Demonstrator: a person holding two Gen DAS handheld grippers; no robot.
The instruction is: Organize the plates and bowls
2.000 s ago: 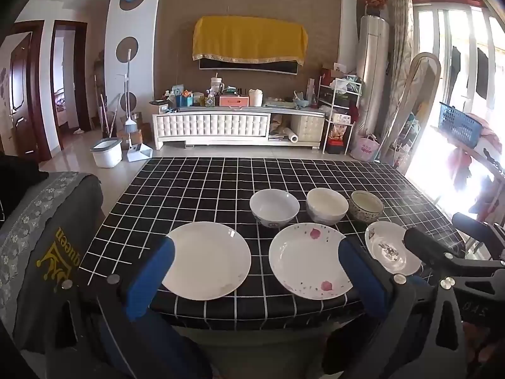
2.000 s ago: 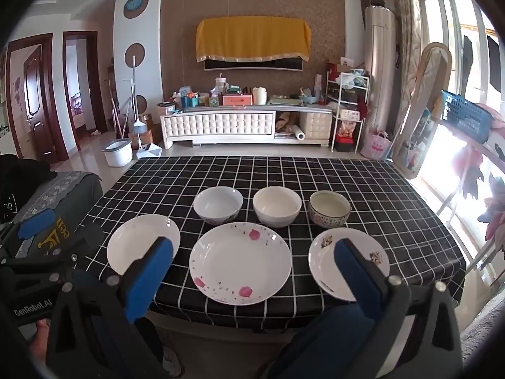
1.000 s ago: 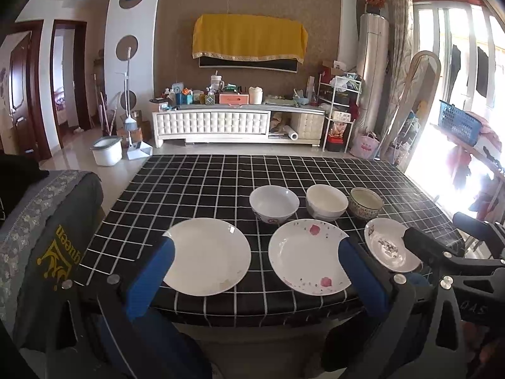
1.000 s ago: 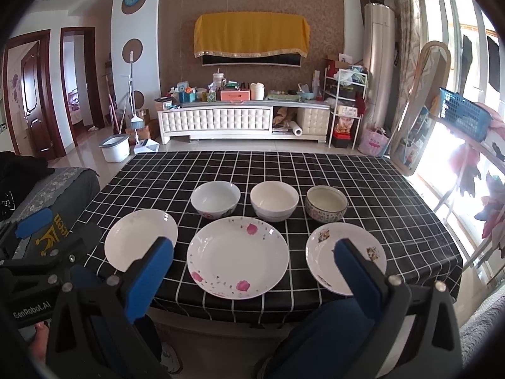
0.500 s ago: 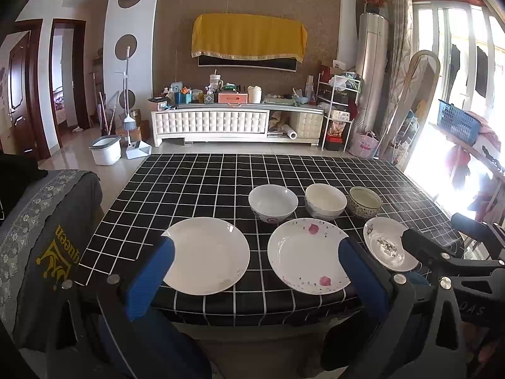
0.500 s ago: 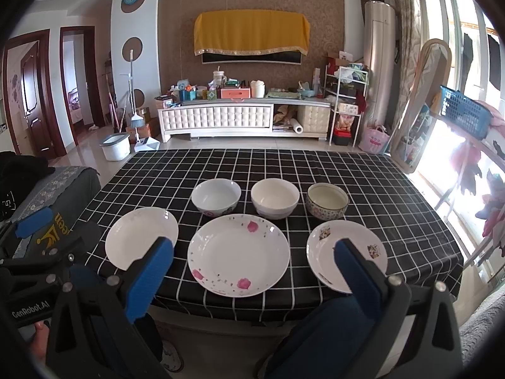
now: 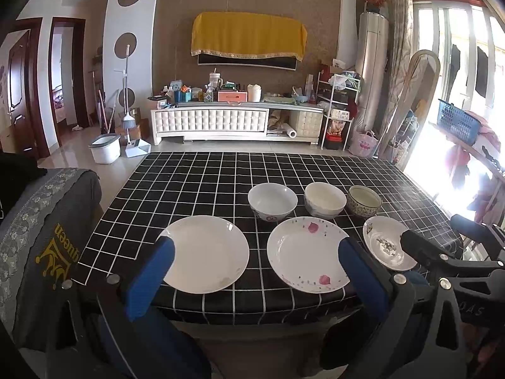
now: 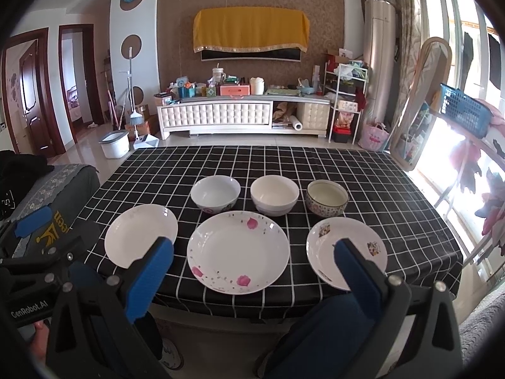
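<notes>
On the black checked table three plates line the front edge: a plain white plate at left, a pink-flowered plate in the middle, a small patterned plate at right. Behind them stand a white bowl, a cream bowl and a patterned bowl. The same plates and bowls show in the right wrist view. My left gripper and right gripper are open and empty, held before the table's front edge.
A chair with a grey cover stands left of the table. A TV cabinet with clutter lines the far wall. A mirror and a blue basket stand at the bright window on the right.
Both grippers have drifted slightly back and up from the table; the dishes look a little farther. Nothing on the table has moved.
</notes>
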